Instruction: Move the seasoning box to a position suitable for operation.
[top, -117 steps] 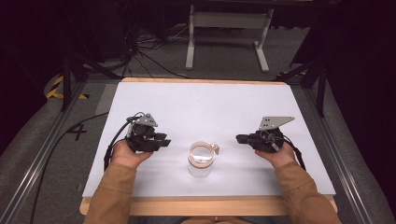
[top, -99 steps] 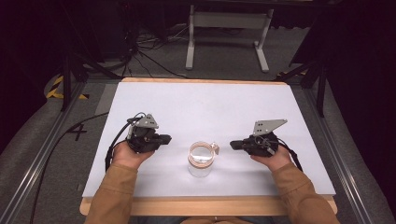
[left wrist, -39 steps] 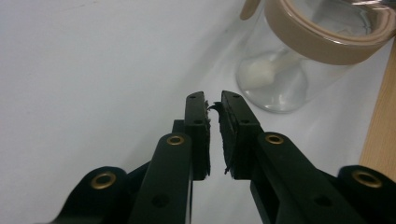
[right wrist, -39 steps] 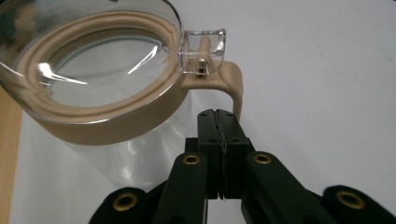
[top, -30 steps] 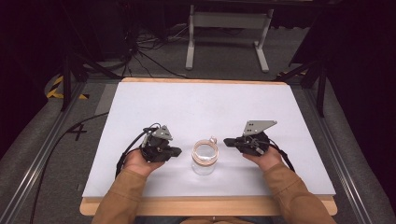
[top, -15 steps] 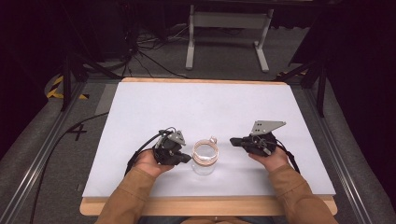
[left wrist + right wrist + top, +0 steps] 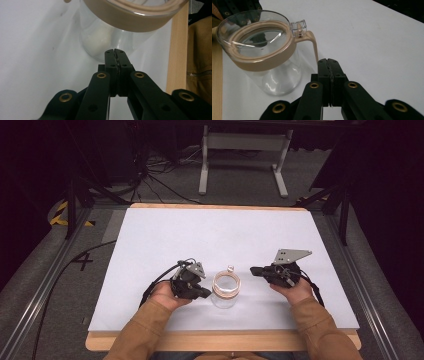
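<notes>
- The left gripper (image 7: 201, 292) sits in the person's left hand (image 7: 165, 296) near the front edge of the table (image 7: 150, 235); in its own view its two black jaws are pressed together with nothing between them (image 7: 115, 53).
- Right at the tips of those clenched jaws stands a clear glass jar (image 7: 105, 37) with a tan band around its rim. The tips look to be touching or nearly touching the lower wall of the jar, though actual contact cannot be told.
- To the right of the left gripper in its own view run the wooden edge of the table (image 7: 176, 50) and a brown sleeve (image 7: 198, 67).
- In the high view, the jar (image 7: 226, 287) stands between the two grippers, just beside the left one and a little apart from the right one.
- The right gripper (image 7: 256, 270) is held in the right hand (image 7: 292, 290), with a grey plate (image 7: 289, 255) on top. Its jaws are also closed flat against each other and grasp nothing (image 7: 328, 62).
- Ahead and to the left of the right gripper's tips, the jar (image 7: 262, 50) stands upright with a clear lid. Its thin tan handle (image 7: 313, 45) drops down just in front of the jaw tips, near them but not gripped.
- Beyond the jar in the right gripper view, part of the left gripper (image 7: 237, 7) shows at the top left corner.
- Past both grippers the white table top stretches bare to its far edge.
</notes>
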A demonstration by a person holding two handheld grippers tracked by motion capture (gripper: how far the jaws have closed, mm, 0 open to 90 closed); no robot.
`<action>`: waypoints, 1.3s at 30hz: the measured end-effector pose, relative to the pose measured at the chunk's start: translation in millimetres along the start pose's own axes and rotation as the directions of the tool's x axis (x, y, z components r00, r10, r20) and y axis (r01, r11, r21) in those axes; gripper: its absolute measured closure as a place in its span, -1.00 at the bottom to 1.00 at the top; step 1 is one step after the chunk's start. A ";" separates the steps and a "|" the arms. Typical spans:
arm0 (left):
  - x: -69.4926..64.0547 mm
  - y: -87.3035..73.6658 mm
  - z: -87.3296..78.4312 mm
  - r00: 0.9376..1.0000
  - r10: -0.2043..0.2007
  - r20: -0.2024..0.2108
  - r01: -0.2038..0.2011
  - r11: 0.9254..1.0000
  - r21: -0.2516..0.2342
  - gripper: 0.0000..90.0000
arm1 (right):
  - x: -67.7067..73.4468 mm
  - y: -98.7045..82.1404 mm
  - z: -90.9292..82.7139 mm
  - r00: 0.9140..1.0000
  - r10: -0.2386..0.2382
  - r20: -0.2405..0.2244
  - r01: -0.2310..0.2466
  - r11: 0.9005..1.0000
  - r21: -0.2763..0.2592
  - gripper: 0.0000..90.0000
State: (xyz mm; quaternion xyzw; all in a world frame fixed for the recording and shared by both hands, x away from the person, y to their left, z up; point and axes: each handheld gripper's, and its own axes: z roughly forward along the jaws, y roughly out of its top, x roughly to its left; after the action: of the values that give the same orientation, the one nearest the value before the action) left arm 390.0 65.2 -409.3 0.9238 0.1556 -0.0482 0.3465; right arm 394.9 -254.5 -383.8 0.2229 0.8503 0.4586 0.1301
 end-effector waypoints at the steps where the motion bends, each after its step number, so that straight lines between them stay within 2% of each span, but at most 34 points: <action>1: -1.1 1.3 1.7 1.000 0.003 0.005 -0.003 1.000 0.000 0.99 | -0.4 -0.5 -0.6 1.000 0.001 0.003 -0.001 1.000 -0.003 0.99; 4: -3.4 5.7 5.5 1.000 0.025 0.018 -0.026 1.000 0.009 0.99 | -0.2 -1.7 -2.5 1.000 0.009 0.004 -0.009 1.000 -0.004 0.99; 11: -4.3 12.0 10.5 0.999 0.037 0.033 -0.038 0.999 0.018 0.99 | 0.1 -6.0 -6.4 1.000 0.018 0.015 -0.018 1.000 0.002 0.99; 13: -2.8 12.1 8.5 0.999 0.030 0.031 -0.031 0.999 0.010 0.99 | 0.0 -6.8 -7.3 1.000 0.021 0.017 -0.021 1.000 0.001 0.99; 15: -0.2 11.9 3.6 0.999 0.023 0.048 -0.023 1.000 0.007 0.98 | -0.3 -7.6 -8.7 1.000 0.021 0.021 -0.021 1.000 -0.002 0.99; 17: 0.8 11.9 -3.5 0.999 0.023 0.037 -0.023 1.000 0.011 0.98 | -0.9 -8.2 -10.6 0.999 0.024 0.024 -0.024 1.000 -0.003 0.99; 21: 4.2 14.3 -20.6 0.999 -0.017 0.034 0.019 0.997 -0.071 0.96 | -2.0 -9.5 -14.3 0.999 0.032 0.030 -0.031 0.999 -0.008 0.99; 22: 5.1 15.2 -22.8 0.999 -0.039 0.035 0.042 0.994 -0.096 0.94 | -2.3 -9.9 -15.2 0.999 0.033 0.032 -0.033 0.999 -0.008 0.99; 24: 7.7 17.8 -27.4 0.996 -0.081 0.032 0.084 0.991 -0.109 0.90 | -2.1 -10.8 -17.2 0.998 0.039 0.039 -0.038 0.999 -0.011 0.99; 26: 10.6 20.7 -33.9 0.993 -0.114 0.010 0.114 0.984 -0.140 0.84 | -0.8 -12.4 -20.5 0.998 0.037 0.049 -0.036 0.999 -0.014 0.99; 27: 12.5 21.9 -38.6 0.991 -0.134 -0.007 0.130 0.973 -0.190 0.80 | -0.4 -13.1 -21.8 0.998 0.036 0.051 -0.035 0.999 -0.014 0.99; 28: 14.0 22.5 -41.7 0.988 -0.156 -0.017 0.148 0.959 -0.240 0.78 | 0.4 -14.4 -23.9 0.998 0.040 0.051 -0.040 0.999 -0.014 0.99; 29: 14.0 22.5 -41.7 0.988 -0.156 -0.017 0.148 0.959 -0.240 0.83 | 0.4 -14.4 -23.9 0.998 0.040 0.051 -0.040 0.999 -0.014 0.99; 30: 15.1 23.0 -46.4 0.985 -0.169 -0.039 0.151 0.947 -0.283 0.90 | 0.6 -16.1 -26.6 0.997 0.043 0.058 -0.043 0.999 -0.015 0.99; 34: 10.5 25.9 -50.1 0.986 -0.130 -0.106 0.089 0.941 -0.326 0.95 | 1.4 -17.9 -28.8 0.997 0.046 0.068 -0.045 0.999 -0.014 0.99; 35: 8.8 27.1 -51.4 0.986 -0.121 -0.112 0.078 0.940 -0.331 0.96 | 1.8 -18.2 -29.1 0.997 0.045 0.068 -0.044 0.999 -0.012 0.99; 36: 7.1 29.0 -51.8 0.987 -0.108 -0.120 0.060 0.936 -0.348 0.96 | 2.4 -18.6 -29.5 0.997 0.044 0.067 -0.044 0.999 -0.010 0.99; 39: 4.6 32.0 -53.0 0.989 -0.089 -0.120 0.041 0.935 -0.352 0.95 | 3.6 -19.8 -29.9 0.997 0.046 0.069 -0.045 0.999 -0.009 0.99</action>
State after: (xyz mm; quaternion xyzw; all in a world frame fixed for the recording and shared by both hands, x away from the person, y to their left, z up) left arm 403.6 78.3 -350.2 0.8433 0.2152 0.0307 0.4916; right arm 373.9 -283.8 -384.2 0.2575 0.8383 0.4566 0.1498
